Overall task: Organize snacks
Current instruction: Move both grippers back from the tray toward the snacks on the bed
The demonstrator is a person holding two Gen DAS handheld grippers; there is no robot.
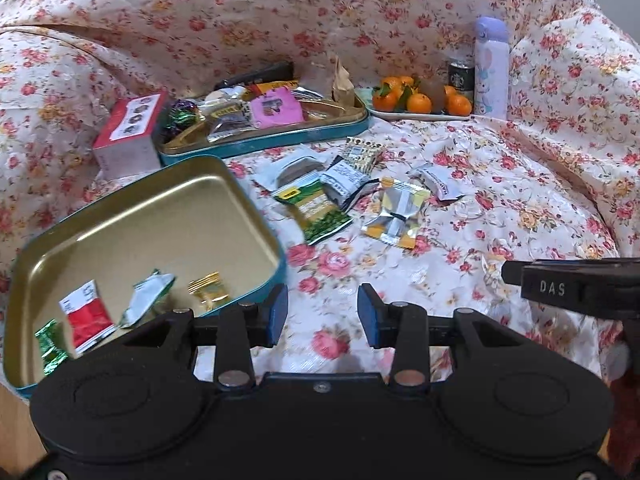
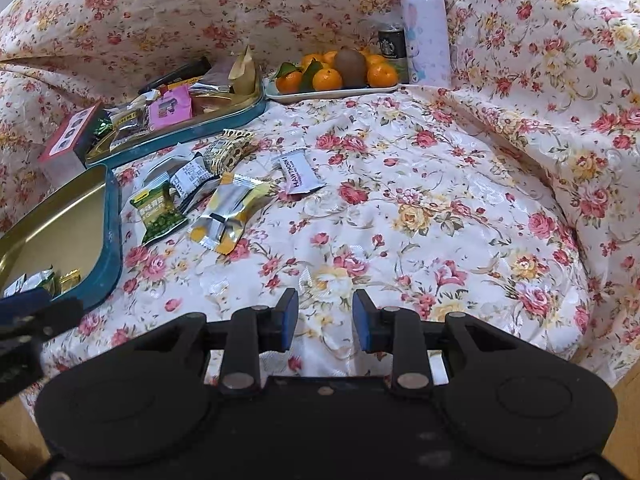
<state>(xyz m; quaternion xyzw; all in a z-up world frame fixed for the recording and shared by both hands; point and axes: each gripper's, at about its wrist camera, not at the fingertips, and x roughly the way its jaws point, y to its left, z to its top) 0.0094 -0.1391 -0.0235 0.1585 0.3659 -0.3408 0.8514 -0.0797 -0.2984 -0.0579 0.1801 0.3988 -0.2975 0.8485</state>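
Several loose snack packets (image 1: pixel 352 196) are lying on the floral cloth (image 2: pixel 400 220), awaiting sorting beside the near tin (image 1: pixel 132 216); left gripper (image 1: pixel 322 310) and right gripper (image 2: pixel 325 320) are hovering with fingers apart, gripping nothing.

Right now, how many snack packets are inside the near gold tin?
4 in the gold-lined teal metal tin, all at its near end: a green foil packet, a red-and-white packet, a white-and-green packet, and a gold foil candy. The left tongs may hide more.
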